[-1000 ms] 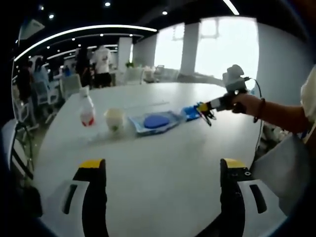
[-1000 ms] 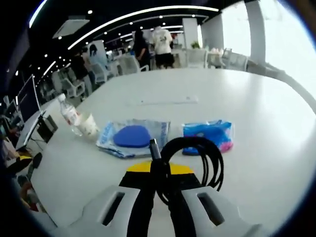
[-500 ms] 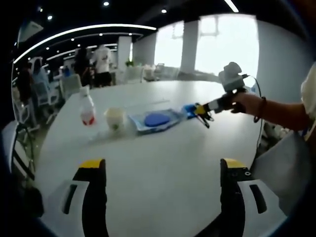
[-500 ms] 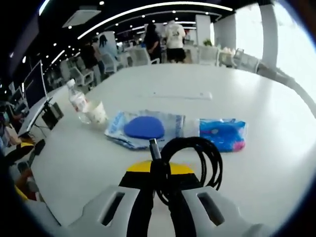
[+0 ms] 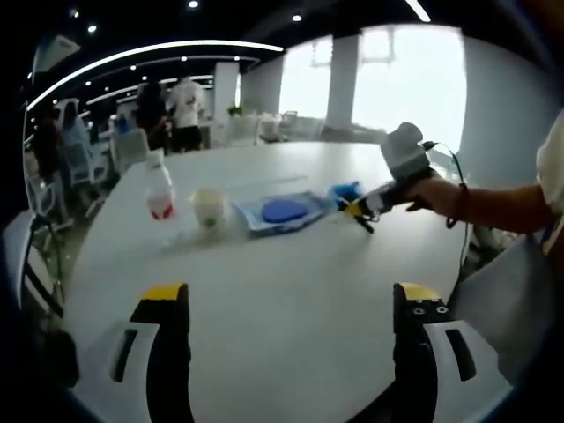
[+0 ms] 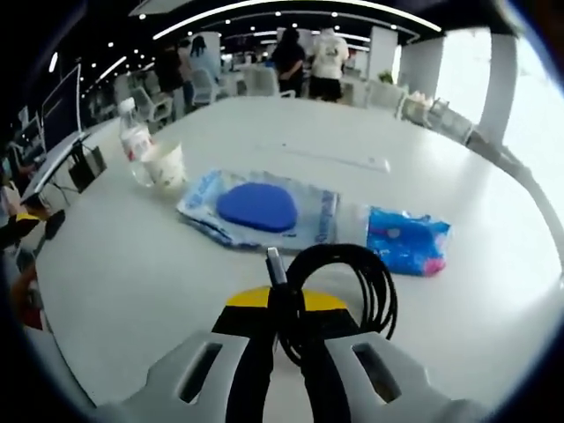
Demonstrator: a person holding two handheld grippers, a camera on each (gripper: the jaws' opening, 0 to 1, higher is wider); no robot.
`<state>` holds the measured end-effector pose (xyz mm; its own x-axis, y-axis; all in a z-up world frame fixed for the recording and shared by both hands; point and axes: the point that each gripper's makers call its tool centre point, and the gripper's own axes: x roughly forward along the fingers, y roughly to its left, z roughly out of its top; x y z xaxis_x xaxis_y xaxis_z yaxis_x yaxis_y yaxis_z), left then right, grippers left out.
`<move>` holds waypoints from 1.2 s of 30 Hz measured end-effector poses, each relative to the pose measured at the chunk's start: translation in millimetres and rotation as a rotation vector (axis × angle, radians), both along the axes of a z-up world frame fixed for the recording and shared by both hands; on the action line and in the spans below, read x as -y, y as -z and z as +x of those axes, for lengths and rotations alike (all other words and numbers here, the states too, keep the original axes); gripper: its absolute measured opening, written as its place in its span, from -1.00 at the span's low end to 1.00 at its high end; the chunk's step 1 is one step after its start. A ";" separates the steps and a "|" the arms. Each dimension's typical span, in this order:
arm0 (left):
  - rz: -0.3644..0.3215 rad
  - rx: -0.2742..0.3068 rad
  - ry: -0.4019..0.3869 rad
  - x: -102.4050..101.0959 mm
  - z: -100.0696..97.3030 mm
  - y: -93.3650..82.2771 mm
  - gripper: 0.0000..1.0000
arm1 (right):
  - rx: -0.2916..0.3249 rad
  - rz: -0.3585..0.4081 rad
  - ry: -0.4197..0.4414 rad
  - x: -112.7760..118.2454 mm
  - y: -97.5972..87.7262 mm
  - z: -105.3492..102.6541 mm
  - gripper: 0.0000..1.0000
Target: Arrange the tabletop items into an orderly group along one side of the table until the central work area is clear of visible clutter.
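My right gripper (image 6: 284,339) is shut on a coiled black cable (image 6: 339,291) held just above the white table (image 6: 132,291). Ahead of it lie a clear bag with a blue pad (image 6: 260,207) and a blue snack packet (image 6: 407,240). A paper cup (image 6: 167,165) and a water bottle (image 6: 134,139) stand at the far left. In the left gripper view my left gripper (image 5: 291,352) stands open over bare table (image 5: 291,282), and the right gripper (image 5: 363,208) hovers beside the blue packet (image 5: 347,190), near the bag (image 5: 282,211), cup (image 5: 209,209) and bottle (image 5: 159,196).
A long thin white strip (image 6: 339,159) lies on the table beyond the bag. People (image 6: 322,62) stand among chairs (image 6: 207,84) and desks at the far end of the room. A person's forearm (image 5: 502,207) reaches in from the right.
My right gripper with the cable has moved closer to the bag and blue packet and dipped toward the table. The left gripper has stayed put and open.
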<state>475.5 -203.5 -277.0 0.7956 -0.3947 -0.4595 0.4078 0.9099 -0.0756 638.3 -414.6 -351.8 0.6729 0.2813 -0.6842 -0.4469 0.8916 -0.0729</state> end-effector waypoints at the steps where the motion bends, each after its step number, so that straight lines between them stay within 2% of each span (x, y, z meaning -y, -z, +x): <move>1: -0.001 0.000 -0.002 -0.2 0.3 0.1 0.86 | -0.003 -0.004 -0.007 -1.3 2.1 -0.8 -0.82; 4: -0.002 -0.005 -0.005 -0.1 0.1 0.9 0.85 | -0.001 -0.034 -0.028 -3.5 9.3 -1.4 -0.82; 7: 0.003 -0.008 -0.016 -1.8 -0.1 1.8 0.84 | -0.001 -0.028 -0.029 -4.4 11.8 -1.9 -0.81; 9: 0.002 -0.009 -0.019 -1.8 -0.4 2.1 0.86 | 0.000 -0.056 -0.042 -3.3 16.2 -3.1 -0.81; 14: -0.004 -0.012 -0.019 -1.4 -0.1 2.4 0.87 | -0.002 -0.058 -0.068 -5.4 23.8 -5.0 -0.81; 16: -0.029 0.000 -0.020 0.5 0.8 -0.7 0.87 | 0.000 -0.055 -0.070 -5.8 24.4 -5.5 -0.80; 28: -0.016 -0.005 -0.030 -4.4 0.5 -0.1 0.88 | -0.017 -0.028 -0.070 -7.7 32.1 -6.2 -0.78; 31: -0.029 -0.005 -0.033 -4.5 0.6 -1.2 0.86 | -0.035 -0.038 -0.104 -8.6 37.4 -9.2 -0.76; 34: -0.028 -0.002 -0.038 -6.3 1.5 -1.4 0.87 | -0.013 -0.044 -0.113 -7.4 34.8 -8.3 -0.75; 36: -0.027 -0.005 -0.036 -6.6 1.2 -0.8 0.85 | -0.008 -0.011 -0.096 -8.7 31.0 -5.8 -0.73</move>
<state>476.8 -197.0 -276.2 0.8074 -0.3784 -0.4527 0.3745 0.9216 -0.1024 632.5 -406.0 -382.7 0.6378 0.3365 -0.6928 -0.5305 0.8440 -0.0785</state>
